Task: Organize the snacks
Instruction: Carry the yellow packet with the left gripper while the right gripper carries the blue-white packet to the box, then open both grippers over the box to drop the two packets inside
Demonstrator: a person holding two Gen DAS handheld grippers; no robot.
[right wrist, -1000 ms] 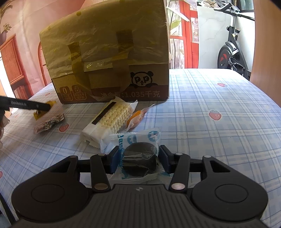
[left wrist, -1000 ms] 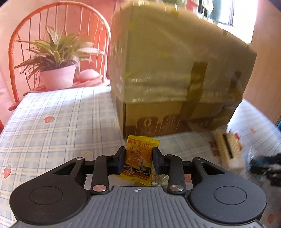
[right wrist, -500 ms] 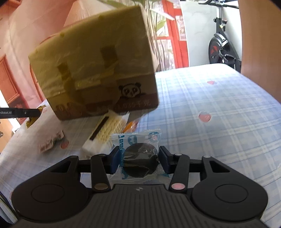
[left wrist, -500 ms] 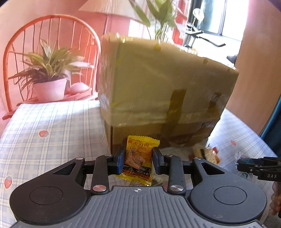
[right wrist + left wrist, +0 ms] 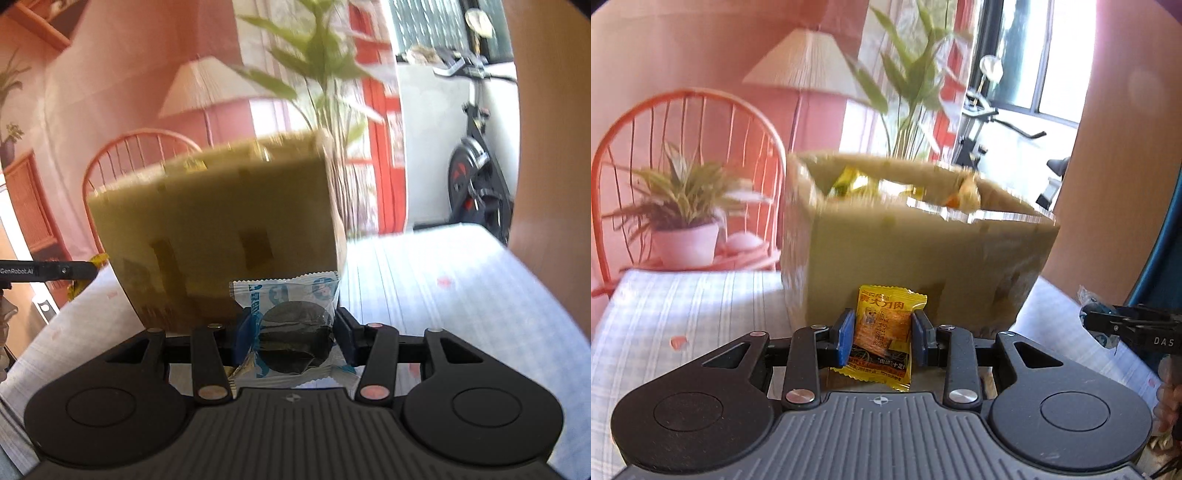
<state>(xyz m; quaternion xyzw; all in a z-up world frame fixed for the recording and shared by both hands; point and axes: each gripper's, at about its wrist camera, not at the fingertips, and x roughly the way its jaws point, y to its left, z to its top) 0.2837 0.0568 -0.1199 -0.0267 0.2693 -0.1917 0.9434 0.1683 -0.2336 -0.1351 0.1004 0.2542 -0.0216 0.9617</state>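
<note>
Now mid-task | left claw [image 5: 882,338] pinching yellow foil snack packet [image 5: 882,332] | right claw [image 5: 291,338] pinching clear-wrapped dark round cookie [image 5: 293,341] | open brown cardboard box [image 5: 916,258] already holds some snacks | both still to drop in

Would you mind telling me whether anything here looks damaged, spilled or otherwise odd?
Nothing stands out. The left gripper holds a yellow packet, the right gripper a clear-wrapped dark snack, both intact. The box sits upright and open.
</note>
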